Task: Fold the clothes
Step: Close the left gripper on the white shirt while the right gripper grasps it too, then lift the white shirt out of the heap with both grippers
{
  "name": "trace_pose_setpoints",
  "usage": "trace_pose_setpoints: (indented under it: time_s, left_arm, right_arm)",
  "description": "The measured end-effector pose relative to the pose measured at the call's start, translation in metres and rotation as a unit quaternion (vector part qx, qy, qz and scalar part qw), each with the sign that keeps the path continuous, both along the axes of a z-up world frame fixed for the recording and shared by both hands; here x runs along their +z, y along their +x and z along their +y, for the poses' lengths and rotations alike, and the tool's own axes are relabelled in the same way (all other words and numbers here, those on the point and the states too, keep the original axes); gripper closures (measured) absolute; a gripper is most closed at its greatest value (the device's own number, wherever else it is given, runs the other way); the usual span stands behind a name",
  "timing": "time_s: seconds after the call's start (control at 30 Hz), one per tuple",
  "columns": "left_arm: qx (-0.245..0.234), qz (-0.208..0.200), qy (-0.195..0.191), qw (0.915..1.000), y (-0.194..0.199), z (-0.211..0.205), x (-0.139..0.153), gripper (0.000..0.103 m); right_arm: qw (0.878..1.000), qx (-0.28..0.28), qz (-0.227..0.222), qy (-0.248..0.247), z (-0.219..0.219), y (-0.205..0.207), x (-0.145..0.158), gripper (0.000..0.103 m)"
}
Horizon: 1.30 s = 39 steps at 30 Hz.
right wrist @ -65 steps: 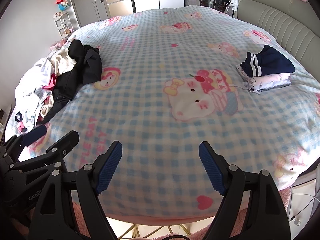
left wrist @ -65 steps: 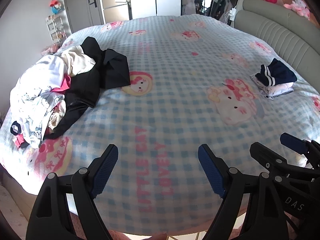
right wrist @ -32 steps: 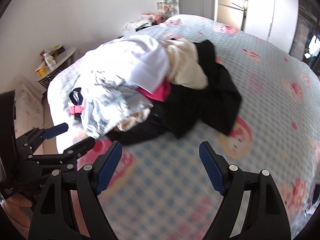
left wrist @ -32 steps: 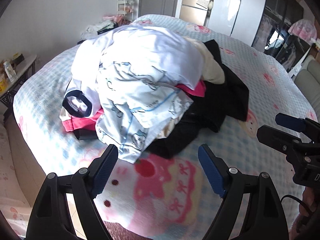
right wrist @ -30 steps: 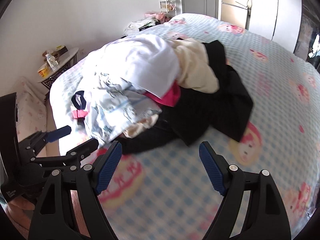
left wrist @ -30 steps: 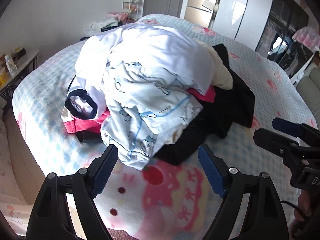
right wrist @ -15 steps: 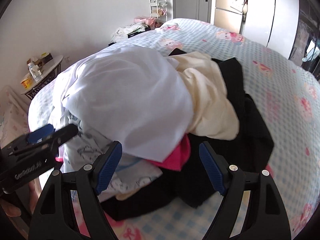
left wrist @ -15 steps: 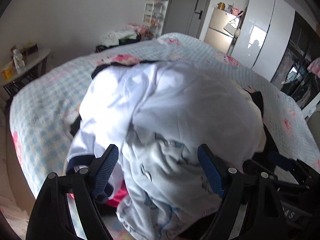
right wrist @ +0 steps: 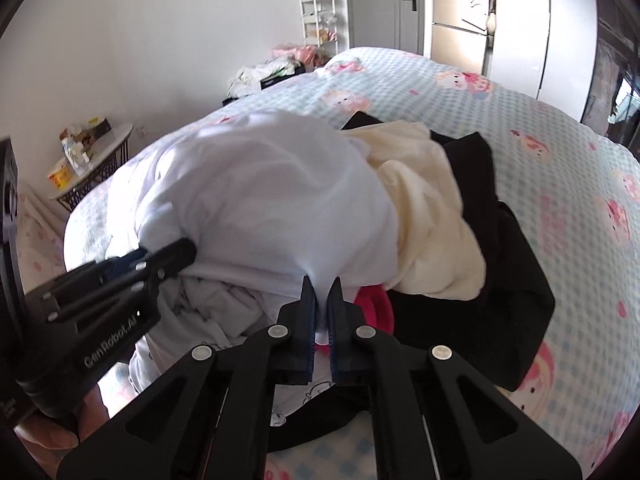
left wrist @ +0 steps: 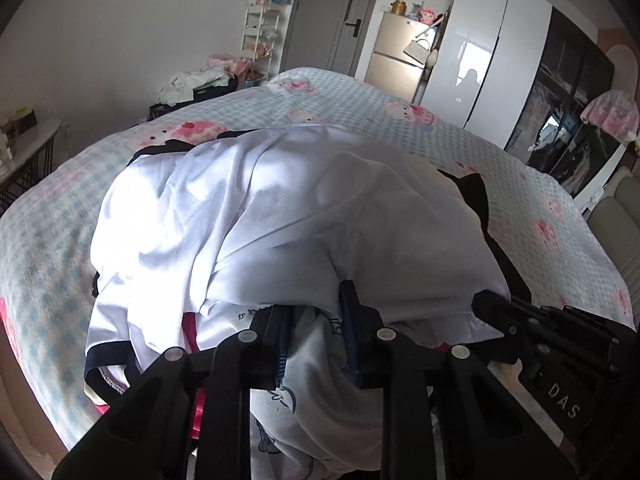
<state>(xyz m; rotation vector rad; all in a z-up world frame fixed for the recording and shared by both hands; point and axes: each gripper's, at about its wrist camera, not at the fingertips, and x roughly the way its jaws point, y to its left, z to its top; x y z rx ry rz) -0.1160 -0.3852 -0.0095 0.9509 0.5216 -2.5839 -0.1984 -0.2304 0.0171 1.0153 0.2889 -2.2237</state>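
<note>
Right wrist view first: the right gripper point(right wrist: 322, 300) is pinched down on the lower hem of the white garment point(right wrist: 260, 200), with a fold of white cloth seen squeezed between the blue pads. That white garment sits on top of the laundry pile point(right wrist: 400, 240), which is heaped on the checked bedspread point(right wrist: 540, 168). A cream garment point(right wrist: 432, 220) lies just right of the white one, a black garment point(right wrist: 500, 272) is spread beyond and under that, and a bit of pink fabric point(right wrist: 372, 304) pokes out right beside the pinch point.

Over in the left wrist view, the left gripper point(left wrist: 316, 332) is narrowed and closing further. The printed pale garment point(left wrist: 320, 392) bulges between its jaws under the white hem, so which layer gets caught there can't be told.

The two grips are placed apart along the same edge of the white garment, probably so it can be lifted clear of the pile and spread flat for folding.

Writing: "GenRobot.AI" can be read on the left gripper's body in the right wrist view, and "DAS" on the right gripper's body in the left wrist view. A few small printed characters show on the pale garment, too tiny to be read.
</note>
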Motion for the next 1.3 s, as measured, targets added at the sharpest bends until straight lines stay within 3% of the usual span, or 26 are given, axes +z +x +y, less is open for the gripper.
trace_pose_setpoints:
  time_s: [0.1, 0.17, 0.23, 0.3, 0.43, 0.5, 0.53, 0.63, 0.7, 0.73, 0.8, 0.83, 0.87, 0.9, 0.97, 1.13, 1.23, 1.3]
  left_arm:
    - [-0.014, 0.004, -0.005, 0.9999, 0.004, 0.008, 0.008, 0.079]
    - [-0.007, 0.004, 0.011, 0.9999, 0.007, 0.006, 0.009, 0.063]
    - [-0.011, 0.013, 0.051, 0.9986, 0.012, 0.000, 0.009, 0.048]
    - [-0.007, 0.019, 0.057, 0.9982, 0.018, 0.001, 0.012, 0.047]
    - [-0.016, 0.006, 0.048, 0.9987, 0.005, 0.014, 0.009, 0.038]
    - [-0.010, -0.009, 0.037, 0.9992, -0.007, 0.016, 0.003, 0.038]
    - [-0.002, -0.012, 0.034, 0.9994, -0.010, 0.015, 0.000, 0.038]
    - [0.024, -0.007, 0.044, 0.9987, -0.014, 0.006, -0.005, 0.038]
    - [0.041, -0.003, 0.041, 0.9983, -0.013, 0.004, -0.005, 0.054]
    - [0.045, -0.005, 0.025, 0.9987, -0.013, 0.006, -0.005, 0.068]
    - [0.035, -0.009, 0.002, 0.9993, -0.013, 0.010, -0.004, 0.077]
    - [0.031, -0.009, 0.001, 0.9995, -0.011, 0.011, -0.003, 0.081]
    - [0.027, -0.009, 0.001, 0.9996, -0.010, 0.012, -0.001, 0.083]
    - [0.022, -0.008, 0.003, 0.9997, -0.009, 0.013, 0.001, 0.084]
    - [0.014, -0.005, -0.002, 0.9999, -0.007, 0.018, 0.007, 0.087]
    - [-0.007, 0.000, -0.028, 0.9996, -0.008, 0.039, 0.022, 0.089]
    - [-0.033, 0.009, -0.036, 0.9988, -0.011, 0.056, 0.034, 0.090]
    - [-0.049, 0.017, -0.018, 0.9985, -0.010, 0.061, 0.038, 0.086]
  right_arm:
    - [1.000, -0.012, 0.018, -0.001, 0.015, 0.005, 0.011, 0.100]
    - [0.999, -0.024, 0.031, -0.002, 0.026, 0.006, 0.018, 0.102]
    - [0.997, -0.043, 0.059, 0.001, 0.035, 0.008, 0.029, 0.103]
    - [0.996, -0.049, 0.075, 0.001, 0.046, 0.009, 0.040, 0.103]
    - [0.999, -0.023, 0.033, -0.024, 0.050, 0.003, 0.044, 0.101]
    - [1.000, -0.004, 0.014, -0.018, 0.042, 0.004, 0.035, 0.100]
    - [1.000, 0.004, 0.005, -0.014, 0.039, 0.007, 0.028, 0.095]
    - [1.000, 0.020, -0.019, -0.006, 0.028, 0.012, 0.007, 0.064]
    - [0.999, 0.016, -0.029, 0.000, 0.021, 0.007, -0.006, 0.052]
    - [0.999, 0.014, -0.034, 0.002, 0.017, 0.004, -0.013, 0.043]
    - [0.999, 0.008, -0.045, 0.013, 0.007, -0.005, -0.025, 0.041]
    - [0.998, 0.015, -0.055, 0.013, 0.003, -0.009, -0.031, 0.047]
    - [0.998, 0.025, -0.065, 0.012, -0.001, -0.013, -0.037, 0.076]
    - [0.997, 0.021, -0.068, 0.004, 0.000, -0.013, -0.037, 0.088]
    - [0.997, 0.011, -0.073, -0.014, 0.005, -0.012, -0.035, 0.092]
    - [0.999, -0.025, 0.007, -0.021, 0.030, 0.007, -0.003, 0.095]
    - [0.998, -0.058, 0.025, -0.027, 0.052, 0.004, 0.014, 0.102]
    - [0.995, -0.080, 0.044, -0.027, 0.069, 0.000, 0.025, 0.102]
